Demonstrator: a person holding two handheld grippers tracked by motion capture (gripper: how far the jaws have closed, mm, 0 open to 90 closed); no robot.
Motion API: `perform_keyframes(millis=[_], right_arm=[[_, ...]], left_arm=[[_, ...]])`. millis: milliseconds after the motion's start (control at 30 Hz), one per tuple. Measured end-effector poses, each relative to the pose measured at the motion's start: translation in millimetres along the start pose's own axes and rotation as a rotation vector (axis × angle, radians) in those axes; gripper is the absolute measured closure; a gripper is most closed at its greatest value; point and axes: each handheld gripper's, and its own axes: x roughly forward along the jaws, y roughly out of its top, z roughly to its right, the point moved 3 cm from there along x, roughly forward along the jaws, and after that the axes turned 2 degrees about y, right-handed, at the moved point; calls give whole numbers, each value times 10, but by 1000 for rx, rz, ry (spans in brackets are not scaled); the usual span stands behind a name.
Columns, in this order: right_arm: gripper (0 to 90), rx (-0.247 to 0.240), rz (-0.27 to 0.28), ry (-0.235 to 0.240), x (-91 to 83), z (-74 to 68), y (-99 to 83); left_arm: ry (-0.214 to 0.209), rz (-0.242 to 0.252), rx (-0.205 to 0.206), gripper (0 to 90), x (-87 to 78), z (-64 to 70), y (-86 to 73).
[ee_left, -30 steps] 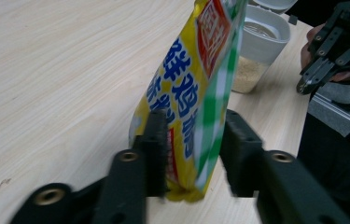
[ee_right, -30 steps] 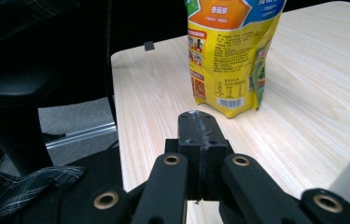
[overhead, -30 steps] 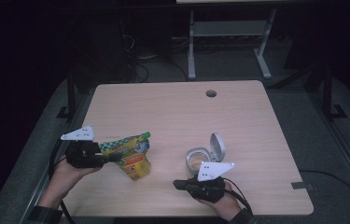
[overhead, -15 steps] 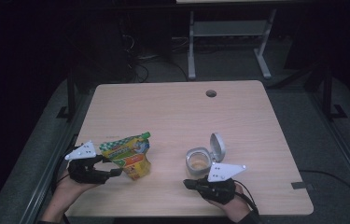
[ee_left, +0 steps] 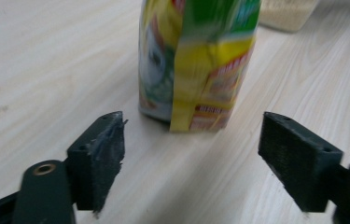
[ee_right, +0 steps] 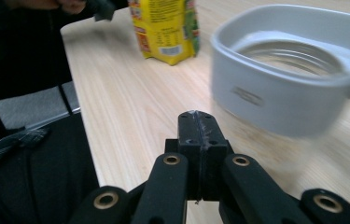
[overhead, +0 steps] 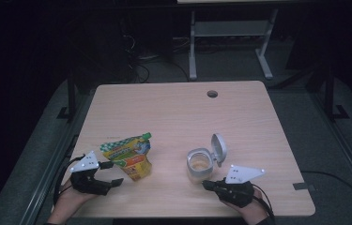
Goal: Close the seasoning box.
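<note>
Near table edge, person's side: left gripper [overhead: 109, 174] low over the wood, jaws spread wide and holding nothing; in the left gripper view the two black pads [ee_left: 99, 154] stand well apart with bare table between them. Just beyond them, the pouch [overhead: 130, 155] stands upright on the table [overhead: 173, 112], yellow and green print, small green cap at its top corner; it is clear of both pads, not touched. Right gripper [overhead: 206, 184] also low at the near edge, jaws pressed together on nothing, tips pointing toward the container. Container [overhead: 199, 164] sits just past those tips: grey, round, open, hinged lid [overhead: 218, 148] tipped up behind it, pale contents inside. Pouch and container near each other, not touching. Farther off, a small round hole [overhead: 212, 93] in the tabletop near the far edge.
</note>
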Motion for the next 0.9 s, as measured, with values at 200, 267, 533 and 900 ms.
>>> perform_keyframes(millis=[200,267,533,900], right_arm=[[896,43,20,-61,-215,117,-44],[897,44,29,-87,-294,180,-52],[897,74,57,-146,-439,388,-38],[896,101,132,-212,-540,621,127]], left_arm=[[14,-31,-6,179,54,45,-125],[20,-44,-5,166,50,41,-159],[37,-45,-20,136,52,19,-201],[55,-44,-36,86,54,27,-182]])
